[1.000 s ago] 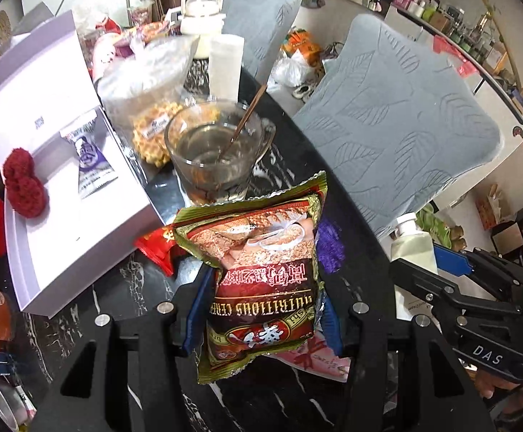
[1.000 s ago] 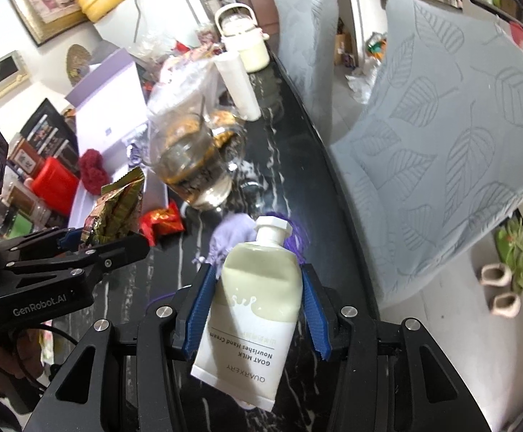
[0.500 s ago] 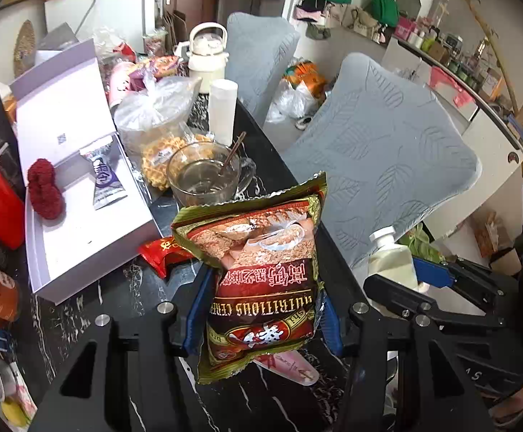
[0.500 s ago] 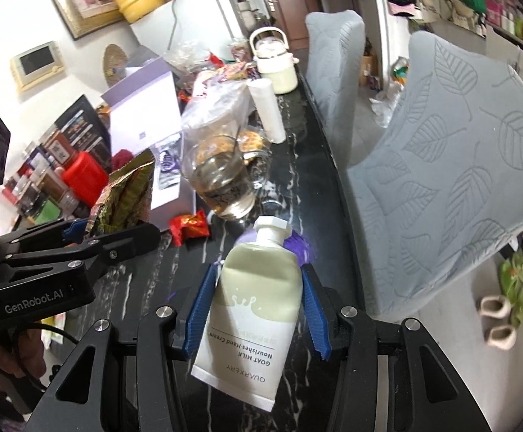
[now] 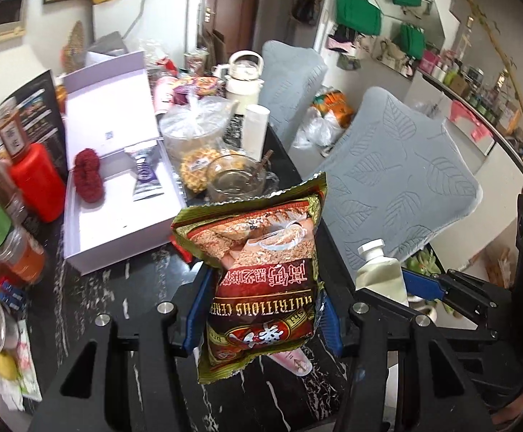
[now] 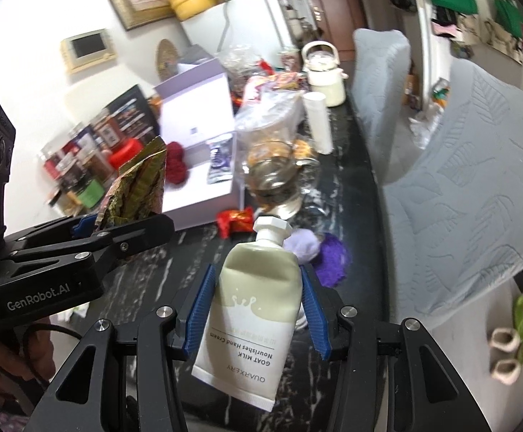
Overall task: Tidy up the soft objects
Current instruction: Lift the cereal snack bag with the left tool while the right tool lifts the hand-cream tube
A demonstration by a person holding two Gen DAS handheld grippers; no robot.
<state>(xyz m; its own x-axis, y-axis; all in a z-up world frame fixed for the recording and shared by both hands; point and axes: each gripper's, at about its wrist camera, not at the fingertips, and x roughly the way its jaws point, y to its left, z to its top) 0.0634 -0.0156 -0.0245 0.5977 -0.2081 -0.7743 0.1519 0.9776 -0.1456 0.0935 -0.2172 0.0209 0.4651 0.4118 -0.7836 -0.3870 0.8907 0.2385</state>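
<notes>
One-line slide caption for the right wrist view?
Right gripper clamps a hand cream tube above the black table; left gripper holds a cereal bag.

One green-and-brown foil cereal packet (image 5: 261, 270), one pale green hand-cream tube (image 6: 258, 298), one open white cardboard box (image 5: 117, 223), two grey leaf-embossed chair backs (image 5: 398, 180), one clear glass cup (image 5: 236, 180), one white kettle (image 5: 243, 75), one red woolly pom-pom (image 5: 88, 174).

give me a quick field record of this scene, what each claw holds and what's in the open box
left claw: shut on cereal bag, lifted above the table
right claw: shut on hand cream tube, cap pointing away
open box: white, lid up, holds red pompom and small purple sachet
table: black marble, cluttered
near box: glass cup with liquid
</notes>
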